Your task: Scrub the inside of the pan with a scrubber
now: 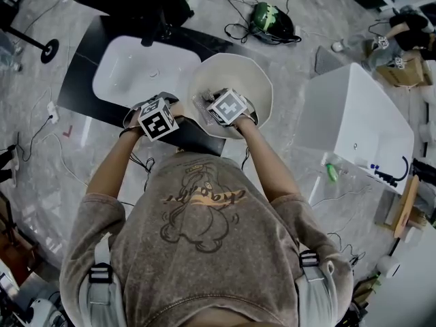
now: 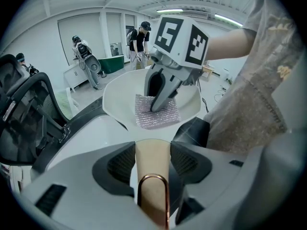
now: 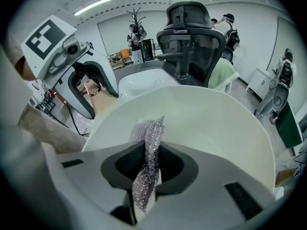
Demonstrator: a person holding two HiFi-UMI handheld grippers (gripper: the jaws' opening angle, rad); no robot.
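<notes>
The black table (image 1: 78, 82) in front of me stands on a grey marbled floor (image 1: 300, 43). A white basin (image 1: 136, 70) sits on the table. Cables (image 1: 235, 27) and a white box (image 1: 354, 121) lie on the floor.

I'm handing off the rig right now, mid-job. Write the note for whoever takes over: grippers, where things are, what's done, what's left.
Left gripper: shut on the handle, steadying the pan.
Right gripper: shut on the scrubber, which lies against the pan's inside.
Done: both grips made, scrubber in the pan. No dirt shows, so how much is scrubbed can't be told.
Left: work the scrubber over the whole inside while holding the handle steady.
</notes>
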